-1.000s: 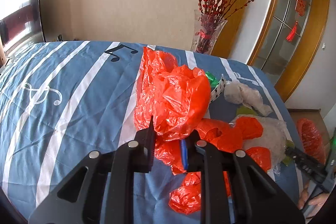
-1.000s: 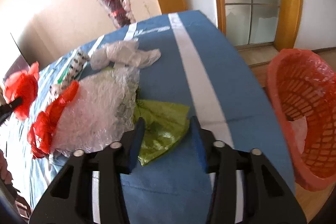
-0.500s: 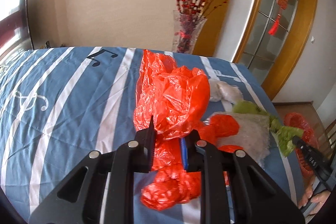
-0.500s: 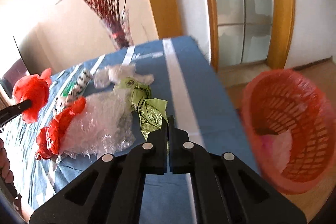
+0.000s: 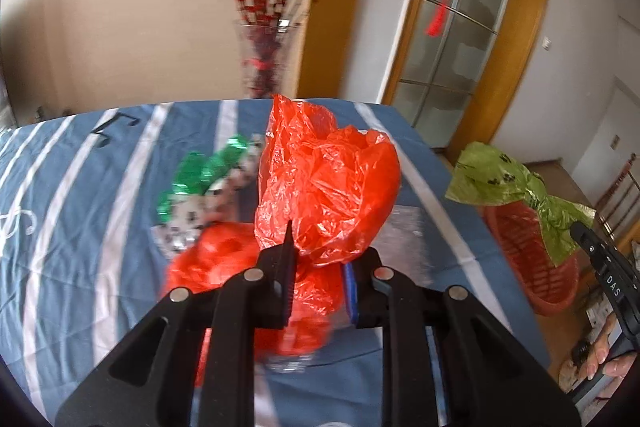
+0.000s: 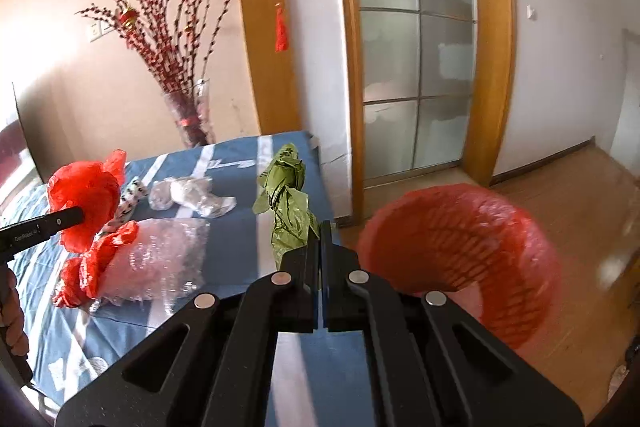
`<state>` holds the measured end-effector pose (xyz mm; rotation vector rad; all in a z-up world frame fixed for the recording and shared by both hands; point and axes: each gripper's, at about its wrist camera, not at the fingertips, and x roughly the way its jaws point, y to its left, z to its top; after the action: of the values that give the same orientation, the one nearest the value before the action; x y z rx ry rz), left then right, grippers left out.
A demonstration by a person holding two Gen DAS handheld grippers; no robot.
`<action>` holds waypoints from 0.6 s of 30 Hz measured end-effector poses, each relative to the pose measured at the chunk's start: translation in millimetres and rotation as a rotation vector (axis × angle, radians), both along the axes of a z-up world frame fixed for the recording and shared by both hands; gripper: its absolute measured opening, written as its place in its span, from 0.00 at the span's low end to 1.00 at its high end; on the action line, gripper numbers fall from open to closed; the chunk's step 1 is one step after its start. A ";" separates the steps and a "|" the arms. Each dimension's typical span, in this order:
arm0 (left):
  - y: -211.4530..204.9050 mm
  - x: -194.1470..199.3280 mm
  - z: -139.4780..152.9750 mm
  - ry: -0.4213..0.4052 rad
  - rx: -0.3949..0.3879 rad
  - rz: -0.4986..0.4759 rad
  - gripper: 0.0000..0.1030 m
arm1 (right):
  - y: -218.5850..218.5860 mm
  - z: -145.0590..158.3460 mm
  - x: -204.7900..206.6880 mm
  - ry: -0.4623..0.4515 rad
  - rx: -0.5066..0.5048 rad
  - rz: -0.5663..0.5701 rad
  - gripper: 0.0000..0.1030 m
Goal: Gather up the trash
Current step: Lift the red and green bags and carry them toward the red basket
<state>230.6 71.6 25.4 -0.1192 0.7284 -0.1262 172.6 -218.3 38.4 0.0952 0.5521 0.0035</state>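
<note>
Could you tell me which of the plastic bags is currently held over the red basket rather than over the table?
The green bag, pinched in the right claw, hangs by the red basket; the red bag in the left claw is above the table.

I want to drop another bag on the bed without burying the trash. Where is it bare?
The blue striped bedspread is bare left of the green foil wrapper, out to the music-note print. It is crowded from the red bag in the left claw across the bubble wrap to the clear plastic.

Bright daylight, glare washing the left wall, motion blur, fisheye-curved dark corners.
</note>
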 end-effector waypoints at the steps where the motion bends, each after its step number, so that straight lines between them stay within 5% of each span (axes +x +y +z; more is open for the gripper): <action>1: -7.9 0.3 -0.1 0.001 -0.001 -0.016 0.20 | -4.1 0.2 -1.8 -0.001 0.001 -0.007 0.01; 18: -109.2 12.1 -11.5 0.041 -0.037 -0.199 0.20 | -69.8 -5.0 -27.3 -0.009 0.019 -0.154 0.01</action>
<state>242.6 -37.6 14.0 -0.0848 0.7783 -0.3285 145.3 -288.1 33.4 0.1557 0.5345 -0.1410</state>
